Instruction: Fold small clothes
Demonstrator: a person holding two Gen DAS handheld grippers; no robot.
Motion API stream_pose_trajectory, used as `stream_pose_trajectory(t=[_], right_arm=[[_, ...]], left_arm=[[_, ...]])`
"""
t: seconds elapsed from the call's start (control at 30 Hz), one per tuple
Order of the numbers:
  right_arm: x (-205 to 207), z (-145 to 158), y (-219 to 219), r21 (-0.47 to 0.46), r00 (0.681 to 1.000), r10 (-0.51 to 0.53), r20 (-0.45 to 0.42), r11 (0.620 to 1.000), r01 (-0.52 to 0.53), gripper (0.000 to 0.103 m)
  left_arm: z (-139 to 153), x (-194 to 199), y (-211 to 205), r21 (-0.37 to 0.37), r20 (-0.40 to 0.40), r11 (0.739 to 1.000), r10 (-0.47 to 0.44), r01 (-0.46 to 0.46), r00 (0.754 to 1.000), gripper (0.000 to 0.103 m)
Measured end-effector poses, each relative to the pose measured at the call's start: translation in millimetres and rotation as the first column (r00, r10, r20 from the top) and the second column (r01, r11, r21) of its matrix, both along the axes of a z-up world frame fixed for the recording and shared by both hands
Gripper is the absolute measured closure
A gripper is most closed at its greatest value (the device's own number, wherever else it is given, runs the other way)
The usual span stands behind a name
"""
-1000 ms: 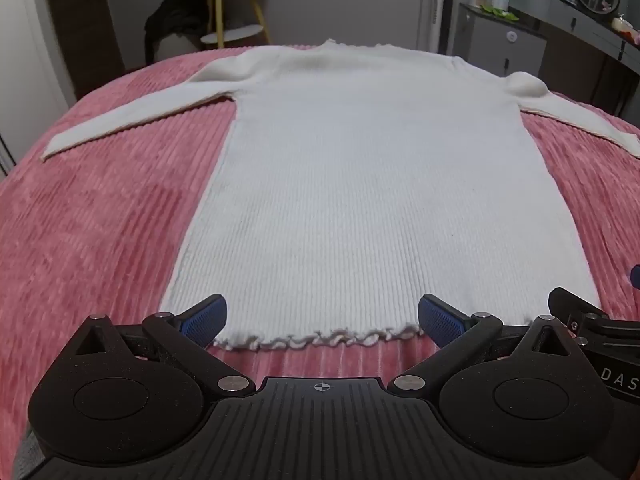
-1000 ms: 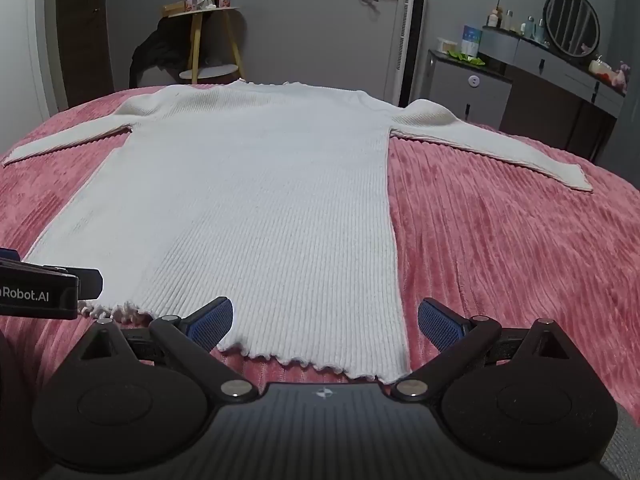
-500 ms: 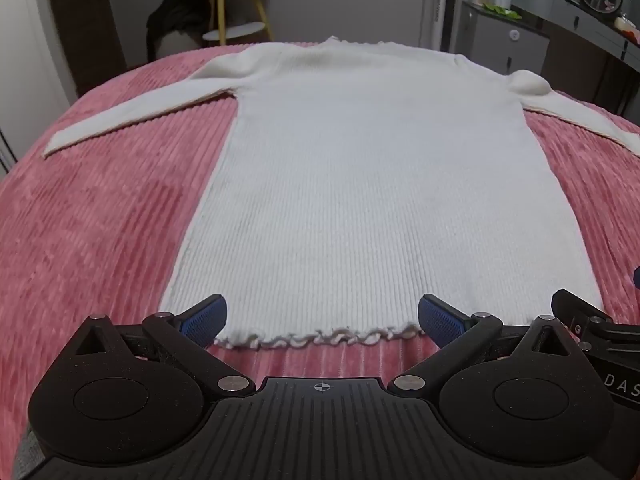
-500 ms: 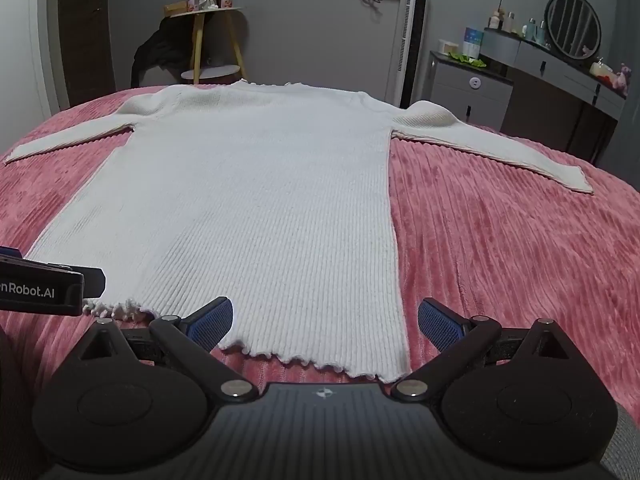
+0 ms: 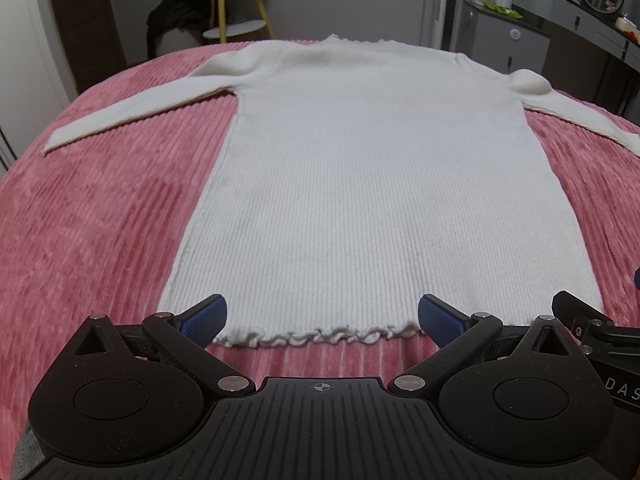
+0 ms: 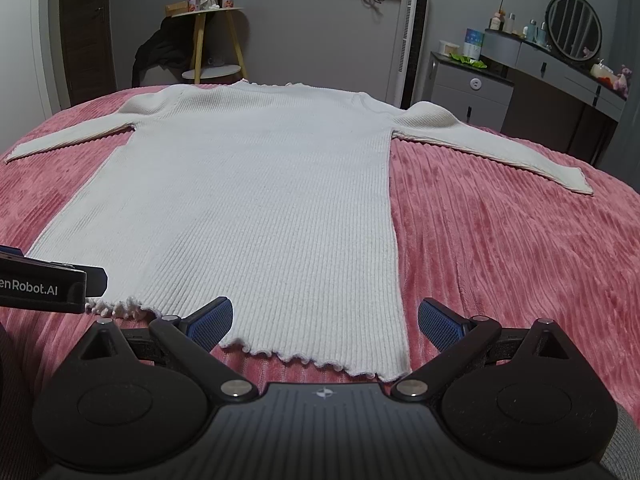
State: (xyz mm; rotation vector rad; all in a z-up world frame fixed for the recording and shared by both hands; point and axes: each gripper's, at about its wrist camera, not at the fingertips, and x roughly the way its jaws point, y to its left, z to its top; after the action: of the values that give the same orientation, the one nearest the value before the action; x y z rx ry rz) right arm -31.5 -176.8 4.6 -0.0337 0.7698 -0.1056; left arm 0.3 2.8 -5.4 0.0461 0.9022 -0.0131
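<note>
A white ribbed knit long-sleeved sweater [image 5: 360,184] lay flat, sleeves spread, on a pink corduroy-textured bed [image 5: 92,220]. At its ruffled hem [image 6: 304,358], the left claw [image 5: 320,318] and right claw [image 6: 325,318] gaped wide, gripping nothing.

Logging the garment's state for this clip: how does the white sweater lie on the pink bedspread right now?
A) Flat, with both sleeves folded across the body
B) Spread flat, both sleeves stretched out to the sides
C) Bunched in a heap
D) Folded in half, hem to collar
B: the white sweater lies flat on the pink bedspread, its sleeves reaching out to either side, with both open grippers, left gripper and right gripper, at its ruffled hem.
</note>
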Motion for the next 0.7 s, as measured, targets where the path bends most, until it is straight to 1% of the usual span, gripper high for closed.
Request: stream_pose_trajectory(t=[0.7], right_arm=[[-0.6, -0.2, 0.8, -0.001, 1.000, 0.000, -0.001, 1.000, 0.000, 0.004]], left_arm=[[-1.1, 1.7, 0.5, -0.002, -0.013, 1.000, 0.005, -0.005, 1.000, 0.000]])
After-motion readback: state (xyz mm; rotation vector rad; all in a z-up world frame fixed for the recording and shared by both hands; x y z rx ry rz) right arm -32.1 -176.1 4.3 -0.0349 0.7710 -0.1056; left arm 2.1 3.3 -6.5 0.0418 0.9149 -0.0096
